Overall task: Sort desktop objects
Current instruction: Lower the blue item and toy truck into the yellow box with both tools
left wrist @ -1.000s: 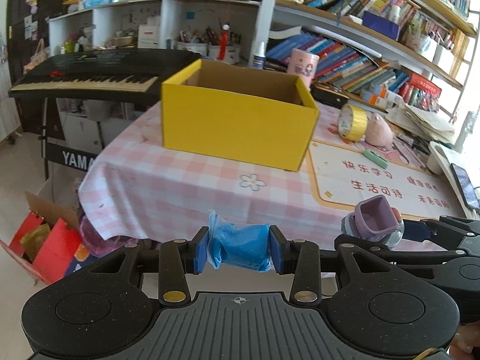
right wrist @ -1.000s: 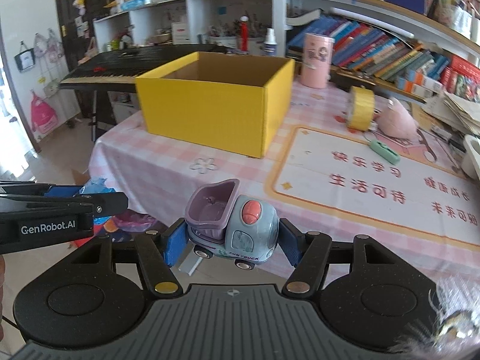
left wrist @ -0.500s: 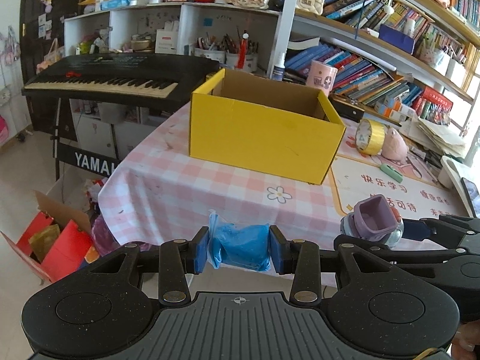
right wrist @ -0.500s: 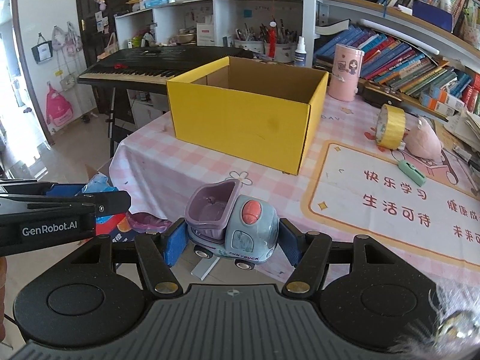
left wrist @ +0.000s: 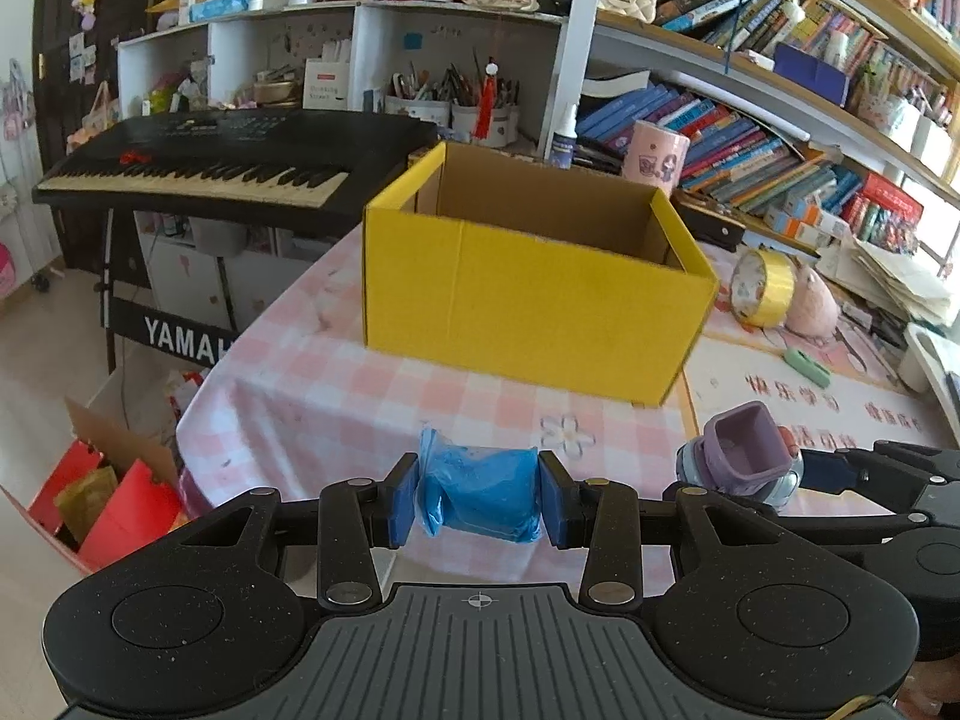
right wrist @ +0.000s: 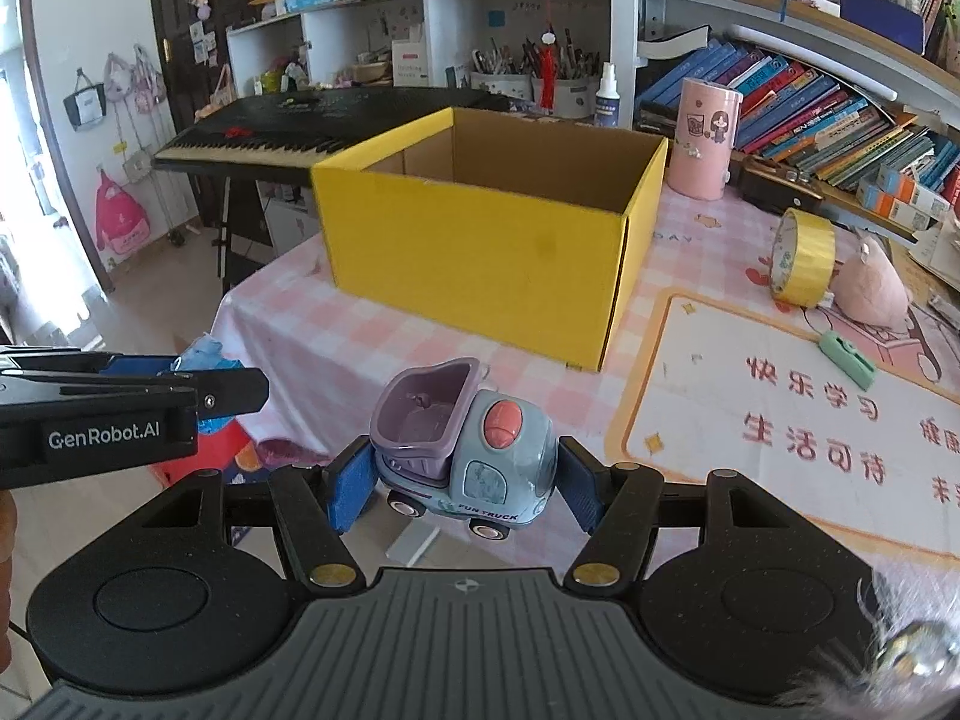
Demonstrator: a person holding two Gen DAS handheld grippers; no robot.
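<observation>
Left claw clenched a blue bag roll, right claw a toy truck; either might clip the yellow box rim and drop

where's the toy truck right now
The toy truck is clamped in the right hand-held gripper, held above the table's near edge in front of the yellow box; the left wrist view shows it at lower right.
</observation>
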